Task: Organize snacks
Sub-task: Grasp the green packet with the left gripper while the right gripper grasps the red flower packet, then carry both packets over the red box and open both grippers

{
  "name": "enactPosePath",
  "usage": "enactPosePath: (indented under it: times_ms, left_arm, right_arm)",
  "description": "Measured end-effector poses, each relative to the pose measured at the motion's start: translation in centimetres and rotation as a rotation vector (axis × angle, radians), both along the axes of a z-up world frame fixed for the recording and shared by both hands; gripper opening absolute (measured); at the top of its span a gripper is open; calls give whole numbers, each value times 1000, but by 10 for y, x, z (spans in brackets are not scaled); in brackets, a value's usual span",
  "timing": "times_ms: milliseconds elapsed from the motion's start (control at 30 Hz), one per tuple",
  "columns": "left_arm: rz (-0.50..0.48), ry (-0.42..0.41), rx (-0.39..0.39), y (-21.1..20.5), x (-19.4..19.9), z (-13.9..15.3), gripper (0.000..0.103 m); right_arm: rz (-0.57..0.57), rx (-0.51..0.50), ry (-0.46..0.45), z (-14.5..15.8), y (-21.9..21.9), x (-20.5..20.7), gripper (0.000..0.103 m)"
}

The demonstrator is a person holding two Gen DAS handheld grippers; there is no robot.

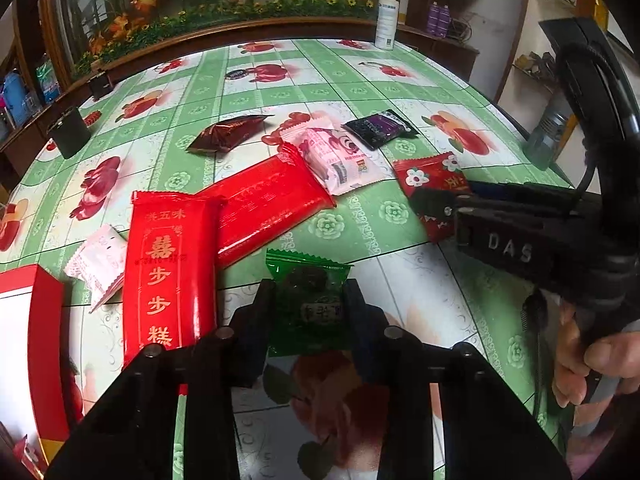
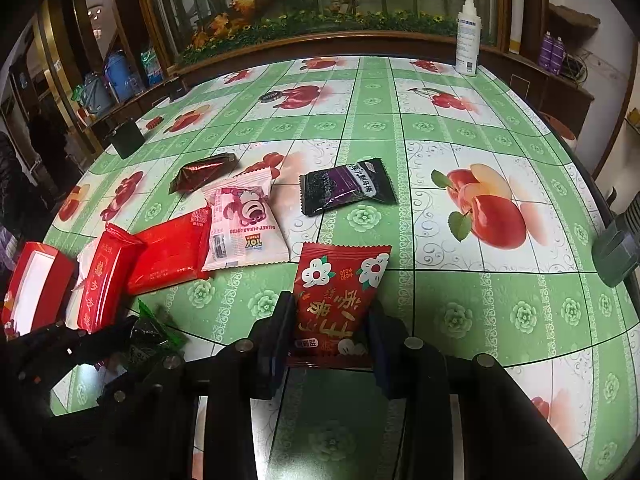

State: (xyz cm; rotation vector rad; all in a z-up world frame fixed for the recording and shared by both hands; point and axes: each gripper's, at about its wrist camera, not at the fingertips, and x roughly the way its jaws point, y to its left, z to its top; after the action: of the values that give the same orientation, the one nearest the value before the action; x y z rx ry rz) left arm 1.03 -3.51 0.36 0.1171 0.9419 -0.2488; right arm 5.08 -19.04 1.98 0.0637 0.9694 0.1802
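At the far left stands an open red box [image 2: 28, 284], its white inside bare as far as the views show; if it is the place for the snacks, nothing has gone in yet. Just beside it lie a small pale pink packet [image 1: 98, 262] and a long red bar [image 1: 166, 272], which overlaps a second red packet [image 1: 268, 204].

The left gripper [image 1: 310, 304] has its fingers closed against both sides of a green sachet [image 1: 308, 304], so it appears to have hold of it near the worktop [image 1: 360, 88].

Further along sit a dark brown packet [image 1: 228, 132], a pink bear-printed packet [image 2: 248, 220] leaning on the second red packet, and a black-and-purple packet [image 2: 346, 186] lying apart.

The right gripper [image 2: 332, 328] is closed partway on the lower end of a red flowered packet [image 2: 340, 288], pinching it from both sides.

By judgement the task is at an early stage: two snacks are gripped, six lie loose and unsorted, and each must yet be gathered. A white spray bottle [image 2: 468, 36] at the far edge takes no part.
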Motion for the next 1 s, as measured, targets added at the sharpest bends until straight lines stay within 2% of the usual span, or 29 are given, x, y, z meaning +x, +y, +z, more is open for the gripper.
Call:
enactPosePath:
  times_ms: [200,433,633,767,900,1000]
  left_arm:
    - [11,-13,-12,5,-16,3,29]
    - [47,-114,-5,24,-57,34,29]
    - [141,-216,17,67,-106,64,29]
    - [223,-243,38,99,-124,70,29]
    - [306,-278,44,132,-136,80,29]
    - [353,-320,36,153,-144,89,29]
  right_arm:
    - [-18,97,16,1,-13,1,33]
    - [17,283,0,10,-24,-2,32]
    - [10,314,-68,21,-28,-8,32]
    - [-1,294,-147,32,-27,-17,32]
    - [24,329,-219,43,-23,-27,32]
    - [45,372,-233,47,-16,-33,32]
